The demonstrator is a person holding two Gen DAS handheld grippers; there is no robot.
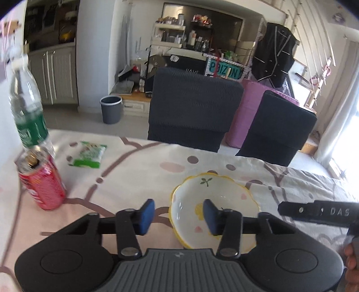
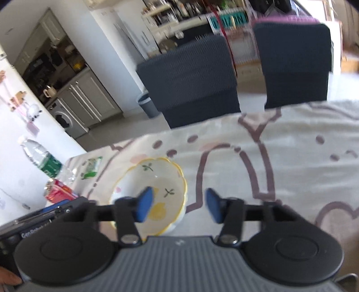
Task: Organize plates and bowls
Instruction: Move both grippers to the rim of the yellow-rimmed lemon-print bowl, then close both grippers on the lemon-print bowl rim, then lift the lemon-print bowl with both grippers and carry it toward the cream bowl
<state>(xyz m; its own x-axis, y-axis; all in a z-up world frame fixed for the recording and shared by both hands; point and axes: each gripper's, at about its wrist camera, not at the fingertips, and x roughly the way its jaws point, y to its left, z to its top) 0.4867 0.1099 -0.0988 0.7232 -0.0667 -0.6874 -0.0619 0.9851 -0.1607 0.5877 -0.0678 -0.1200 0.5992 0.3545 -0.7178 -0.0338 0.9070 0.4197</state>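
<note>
A teal sign [image 1: 225,70] behind the chairs reads "P·BIZON" (blurred in the right view) — the right gripper [image 1: 318,212] shows "DAS" on its black side — the left gripper [image 2: 33,226] bears "GenRobot", partly cut off

Left wrist view: near rim of bowl [image 1: 215,197] hidden behind left gripper [image 1: 178,216] body. Right gripper's arm [image 1: 318,212] cut off by right edge. Water bottle [image 1: 27,105] motion-blurred, cap smeared; label unreadable. Green packet [image 1: 88,155] print too small to read.

Right wrist view: whole frame blurred. Can [image 2: 58,191] partly hidden behind left gripper's casing [image 2: 44,221]. Shelf contents [image 2: 177,13] unresolvable. Hand [image 2: 10,280] cut off at lower left corner.
</note>
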